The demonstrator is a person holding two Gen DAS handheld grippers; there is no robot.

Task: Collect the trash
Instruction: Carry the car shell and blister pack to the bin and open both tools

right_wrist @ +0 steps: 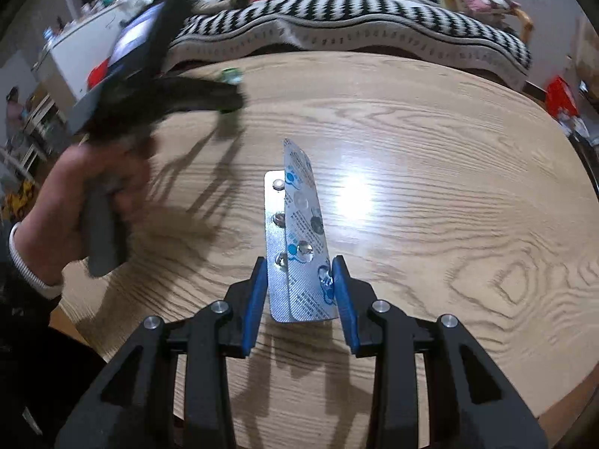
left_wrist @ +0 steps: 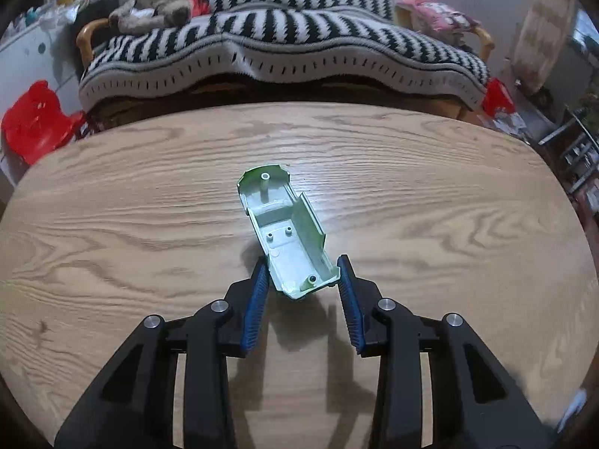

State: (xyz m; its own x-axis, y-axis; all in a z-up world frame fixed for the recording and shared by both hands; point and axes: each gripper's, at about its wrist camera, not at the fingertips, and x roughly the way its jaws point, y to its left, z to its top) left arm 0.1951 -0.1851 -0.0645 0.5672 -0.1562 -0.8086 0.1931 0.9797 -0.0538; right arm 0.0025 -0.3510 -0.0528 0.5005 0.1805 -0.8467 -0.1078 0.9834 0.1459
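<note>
A pale green plastic shell point(left_wrist: 288, 232), a broken toy body, sticks out forward above the wooden table point(left_wrist: 112, 224). My left gripper point(left_wrist: 302, 273) is shut on its near end, blue pads against both sides. In the right wrist view my right gripper point(right_wrist: 300, 275) is shut on a folded silver blister pack point(right_wrist: 299, 239) with several empty pockets, held above the table point(right_wrist: 449, 224). The left gripper point(right_wrist: 228, 93) shows there blurred at upper left, the green shell point(right_wrist: 231, 75) at its tips.
A sofa with a black-and-white striped blanket point(left_wrist: 284, 48) runs along the table's far edge. A plush toy point(left_wrist: 153, 7) lies on it. A red plastic item point(left_wrist: 35, 123) sits at the left, more clutter at the right. The person's left hand point(right_wrist: 93, 202) grips the left tool.
</note>
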